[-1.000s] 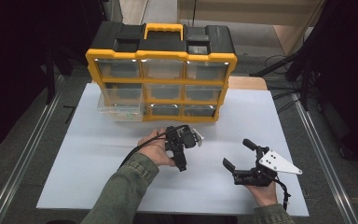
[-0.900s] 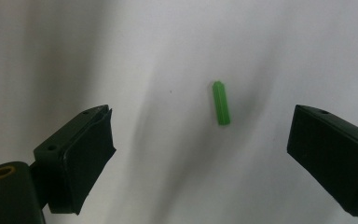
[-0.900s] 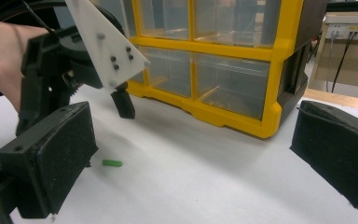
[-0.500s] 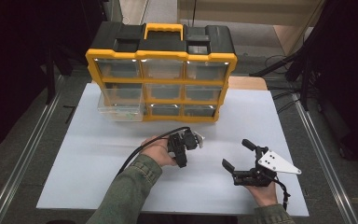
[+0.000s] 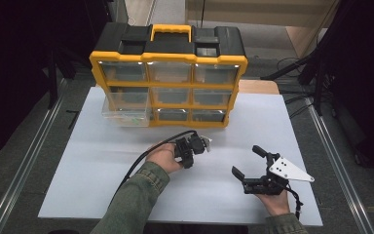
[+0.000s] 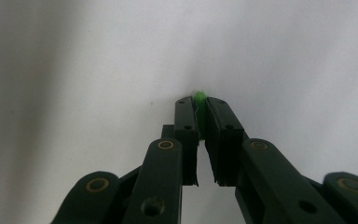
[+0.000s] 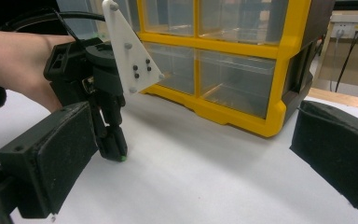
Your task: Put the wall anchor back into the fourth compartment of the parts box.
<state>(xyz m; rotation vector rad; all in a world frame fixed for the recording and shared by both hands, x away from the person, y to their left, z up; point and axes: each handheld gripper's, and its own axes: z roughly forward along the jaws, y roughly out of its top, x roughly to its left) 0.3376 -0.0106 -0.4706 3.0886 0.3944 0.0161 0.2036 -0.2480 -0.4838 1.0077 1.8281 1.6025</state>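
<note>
My left gripper (image 5: 193, 147) points down at the white board near the table's middle. Its jaws have just been closing and now pinch a small green piece (image 6: 199, 96) between the tips (image 6: 200, 106). In the right gripper view the same left gripper (image 7: 116, 150) stands on the board with the green piece (image 7: 121, 159) at its tip. My right gripper (image 5: 246, 160) rests to the right near the front edge, open, with nothing between its pads (image 7: 51, 158).
A yellow and black organizer (image 5: 170, 87) with clear drawers stands at the back of the white board (image 5: 92, 165). Its lower left drawer (image 5: 126, 116) is pulled out and holds green bits. The left gripper's cable (image 5: 141, 163) trails along the forearm.
The left gripper's jaws have come together on the green piece on the board. The left hand shifted slightly. The right gripper has stayed where it was.
</note>
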